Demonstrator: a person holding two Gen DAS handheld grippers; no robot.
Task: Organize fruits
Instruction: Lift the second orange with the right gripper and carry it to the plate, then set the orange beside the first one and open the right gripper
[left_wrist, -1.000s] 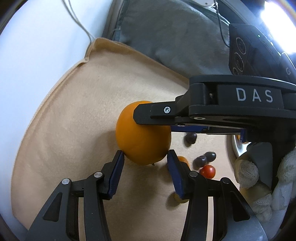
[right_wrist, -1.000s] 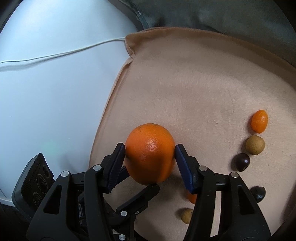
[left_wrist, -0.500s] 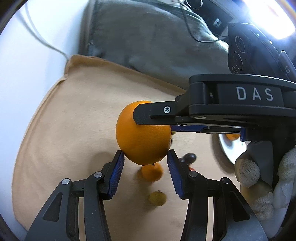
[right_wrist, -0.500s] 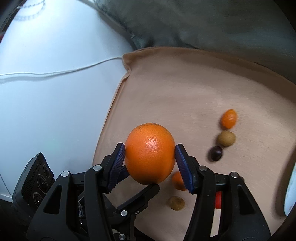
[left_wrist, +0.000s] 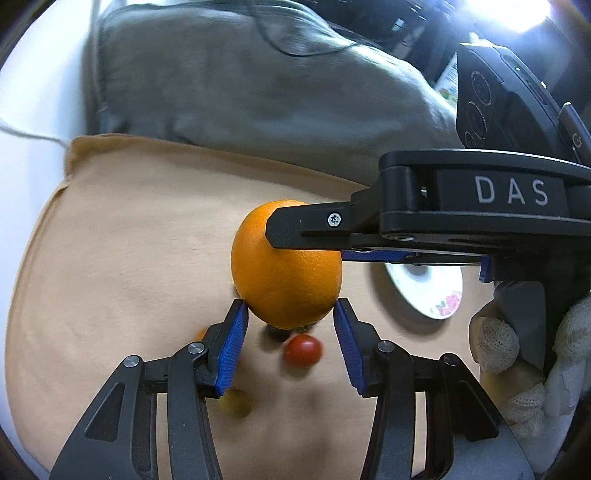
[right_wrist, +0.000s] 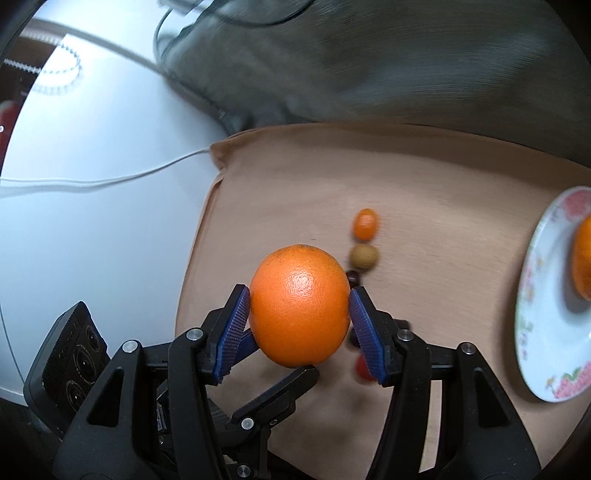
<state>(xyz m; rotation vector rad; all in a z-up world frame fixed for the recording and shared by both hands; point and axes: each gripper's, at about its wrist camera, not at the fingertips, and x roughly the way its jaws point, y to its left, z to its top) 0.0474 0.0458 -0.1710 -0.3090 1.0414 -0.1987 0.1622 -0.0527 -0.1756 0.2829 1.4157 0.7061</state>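
My right gripper (right_wrist: 300, 322) is shut on a large orange (right_wrist: 299, 304) and holds it in the air above the beige cloth (right_wrist: 424, 206). In the left wrist view the same orange (left_wrist: 286, 269) sits just ahead of my left gripper (left_wrist: 288, 341), whose blue pads are open and flank its underside without pressing it. The right gripper's black finger (left_wrist: 310, 225) crosses the orange from the right. Small fruits lie on the cloth: a small orange fruit (right_wrist: 365, 223), a tan round fruit (right_wrist: 364, 256), a red tomato (left_wrist: 302, 350) and dark ones partly hidden.
A white floral plate (right_wrist: 532, 295) at the right holds another orange (right_wrist: 583, 262). It shows in the left wrist view too (left_wrist: 432, 291). A grey cushion (left_wrist: 258, 85) lies behind the cloth. A white cable (right_wrist: 96, 181) crosses the white table at the left.
Both grippers have risen and moved right with the orange. The small fruits have dropped lower and the floral plate has come into view at the right.
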